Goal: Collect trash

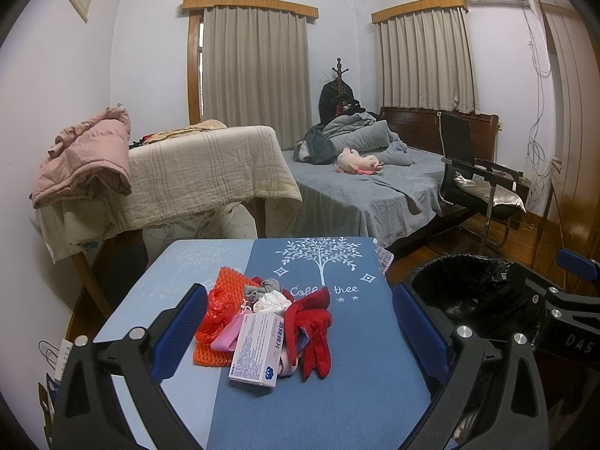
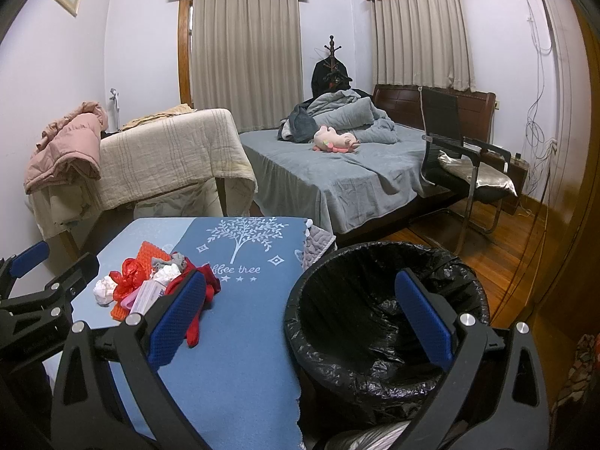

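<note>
Both grippers held low over the blue tree-print cloth-covered counter (image 1: 337,393). Nothing picked up yet; task judged at its start.

Left gripper (image 1: 300,332): jaws spread wide, empty, framing the trash heap from either side without touching it. Right gripper (image 2: 300,322): jaws also wide apart and empty, one blue pad over the counter edge, the other over the bin.

Trash heap sits mid-counter, dead ahead at 12 o'clock in the left wrist view, at 10 o'clock in the right wrist view. Contents:
- white and purple printed cardboard box (image 1: 257,348), nearest the left gripper, lying tilted on the pile
- red fabric glove (image 1: 313,328), at 3 o'clock of the box, touching it
- orange foam mesh sleeve (image 1: 221,300), at 9 o'clock, under the rest
- crumpled red plastic bag (image 1: 212,318) on the mesh
- wad of white tissue (image 1: 272,300) and a grey rag (image 1: 262,287) at the far side
- second white wad (image 2: 104,289) lying just beside the heap, seen only in the right wrist view

Round bin lined with a black plastic bag (image 2: 375,300) stands off the counter's right edge, at 3 o'clock of the heap, mouth open; no trash visible in the part shown.

Next move, as judged: left gripper goes forward and closes on the box, the top loose item, then carries it right to the bin. Glove may drag along.
</note>
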